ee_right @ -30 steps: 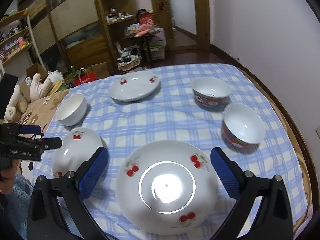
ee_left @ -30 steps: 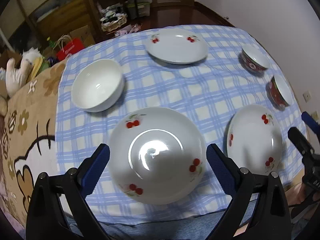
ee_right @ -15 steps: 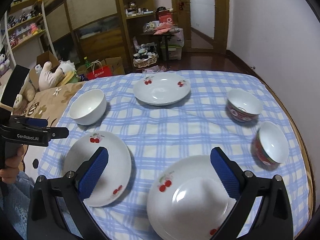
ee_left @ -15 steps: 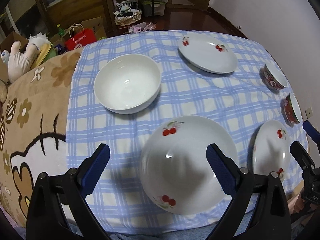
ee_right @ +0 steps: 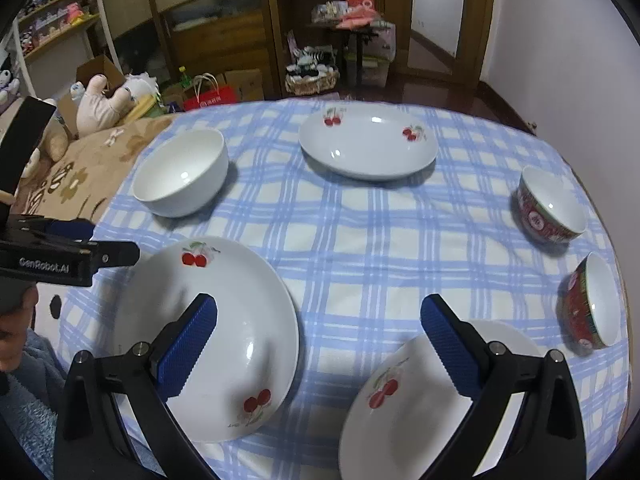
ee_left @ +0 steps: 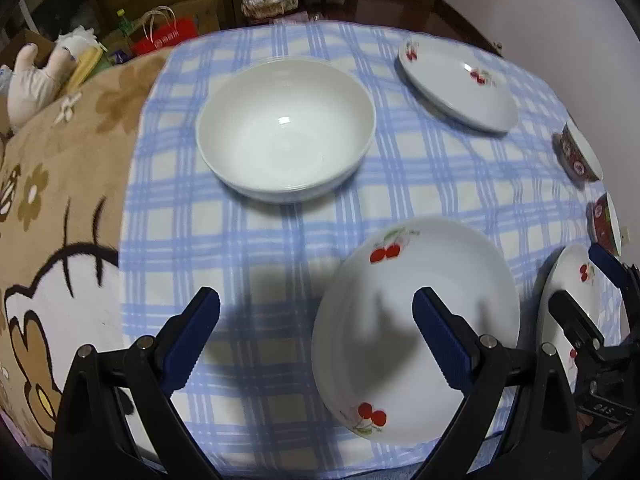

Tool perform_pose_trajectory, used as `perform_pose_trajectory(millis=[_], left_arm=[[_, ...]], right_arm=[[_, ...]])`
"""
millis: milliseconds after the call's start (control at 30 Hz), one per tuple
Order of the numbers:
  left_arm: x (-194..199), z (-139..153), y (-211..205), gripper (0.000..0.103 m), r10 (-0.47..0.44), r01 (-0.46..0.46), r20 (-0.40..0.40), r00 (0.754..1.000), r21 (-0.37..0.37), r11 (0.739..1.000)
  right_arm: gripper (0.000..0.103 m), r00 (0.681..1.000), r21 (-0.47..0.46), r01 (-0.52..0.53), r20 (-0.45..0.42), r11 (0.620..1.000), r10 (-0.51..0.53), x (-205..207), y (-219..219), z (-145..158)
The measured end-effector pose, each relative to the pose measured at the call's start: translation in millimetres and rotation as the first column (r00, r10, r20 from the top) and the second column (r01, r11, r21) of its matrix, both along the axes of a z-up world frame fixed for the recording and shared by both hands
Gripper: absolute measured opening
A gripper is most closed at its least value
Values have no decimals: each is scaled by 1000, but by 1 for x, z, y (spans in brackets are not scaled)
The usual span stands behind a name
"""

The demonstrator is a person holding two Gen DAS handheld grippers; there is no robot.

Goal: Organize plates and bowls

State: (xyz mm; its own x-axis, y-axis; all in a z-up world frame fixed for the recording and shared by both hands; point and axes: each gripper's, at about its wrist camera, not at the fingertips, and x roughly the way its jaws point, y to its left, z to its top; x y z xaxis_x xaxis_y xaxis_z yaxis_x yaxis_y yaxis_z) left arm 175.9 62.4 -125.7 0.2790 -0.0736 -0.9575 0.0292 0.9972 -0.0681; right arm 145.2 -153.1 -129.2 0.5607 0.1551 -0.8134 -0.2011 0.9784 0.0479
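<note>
Three white cherry-print plates, one plain white bowl and two red-patterned bowls lie on a blue-checked cloth. My left gripper (ee_left: 316, 308) is open and holds nothing. It hovers over the cloth, and its right finger overlaps the near-left cherry plate (ee_left: 380, 320). The white bowl (ee_left: 286, 128) stands straight ahead of it. My right gripper (ee_right: 320, 312) is open and holds nothing. It hangs between the near-left plate (ee_right: 248, 300) and the near-right plate (ee_right: 404, 412). The far plate (ee_right: 368, 146) and the white bowl (ee_right: 180, 172) are beyond. The left gripper (ee_right: 106, 240) shows at the left edge.
Two red bowls (ee_right: 552, 204) (ee_right: 592, 304) stand near the table's right edge by the wall. A brown cartoon blanket (ee_left: 60, 200) covers the left side. Shelves, bags, a basket and plush toys fill the floor beyond the table. A hand and a blue sleeve (ee_right: 24, 360) are at lower left.
Both views have shifted left. The white bowl now lies ahead of the left gripper and the near-left plate has slid to its right finger. The right gripper left the near-right plate's centre.
</note>
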Motion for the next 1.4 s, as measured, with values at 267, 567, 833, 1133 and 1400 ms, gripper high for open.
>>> perform_pose_trajectory(millis=[267,567,833,1133,1400], left_arm=[[-1,-31,-11,95,-35,39,-116,993,35,999],[-3,-49,-19,75,-48,56,-187,981,37,998],[-6,-61,-30,35,-59,68,-209,976,33,997],[-10,-46,-13,23,-3,1,-184,983,-11,1000],[-17,-40,-8,22,-15,16,-168,986,9,1000]], right_arm=[[103,998,1,-25,-58,1000,25,4,9,-31],[85,990,19,-50,-129,999,52,4,9,-53],[60,985,28,-52,-161,998,55,3,9,-62],[16,981,60,-78,-172,995,87,-1,11,-64],[16,982,77,-71,-171,995,83,-2,7,-61]])
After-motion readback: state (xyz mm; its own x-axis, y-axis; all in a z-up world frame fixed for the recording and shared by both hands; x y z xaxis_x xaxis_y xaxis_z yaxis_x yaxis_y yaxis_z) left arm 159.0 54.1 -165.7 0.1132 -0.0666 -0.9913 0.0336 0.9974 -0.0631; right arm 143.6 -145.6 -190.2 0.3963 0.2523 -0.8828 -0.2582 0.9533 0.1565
